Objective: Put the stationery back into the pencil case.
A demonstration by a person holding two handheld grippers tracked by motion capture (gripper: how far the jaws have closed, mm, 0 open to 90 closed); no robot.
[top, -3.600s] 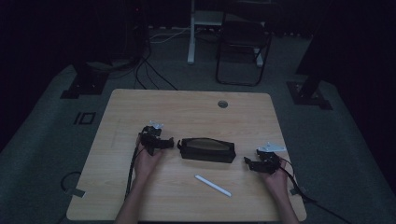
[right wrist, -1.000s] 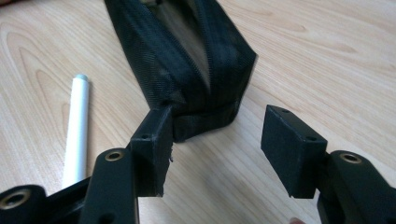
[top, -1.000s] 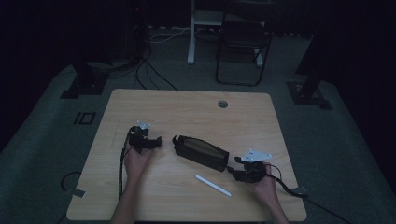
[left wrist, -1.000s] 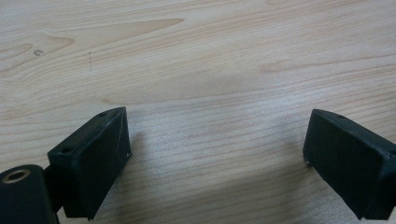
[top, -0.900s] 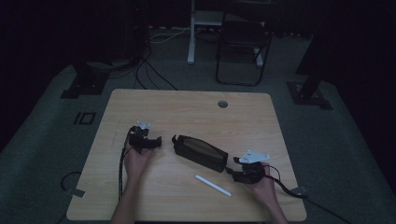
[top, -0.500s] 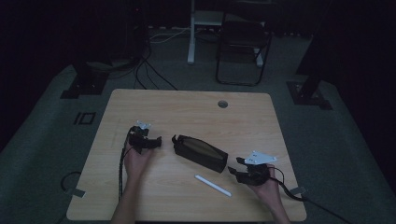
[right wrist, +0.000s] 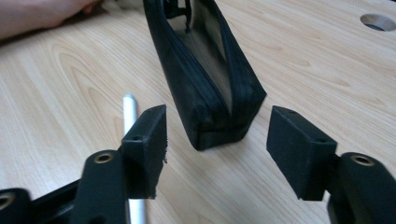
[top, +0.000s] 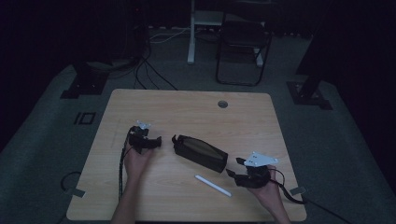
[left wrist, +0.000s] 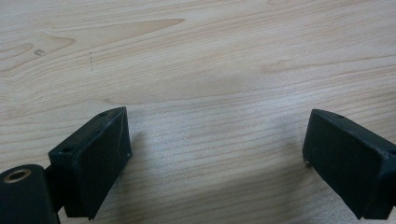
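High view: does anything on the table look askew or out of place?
The black pouch lies at a slant across the table, and a white pen lies loose beside it. Nothing looks spilled or damaged.

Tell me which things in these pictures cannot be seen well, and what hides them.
- Inside of the black pouch: too dark in the right gripper view, too small in the high view.
- White pen: in the right gripper view, its near part is hidden behind the right tongs.
- Left tongs: the high view is too dim and small to show their opening; the left gripper view shows them open over bare table.
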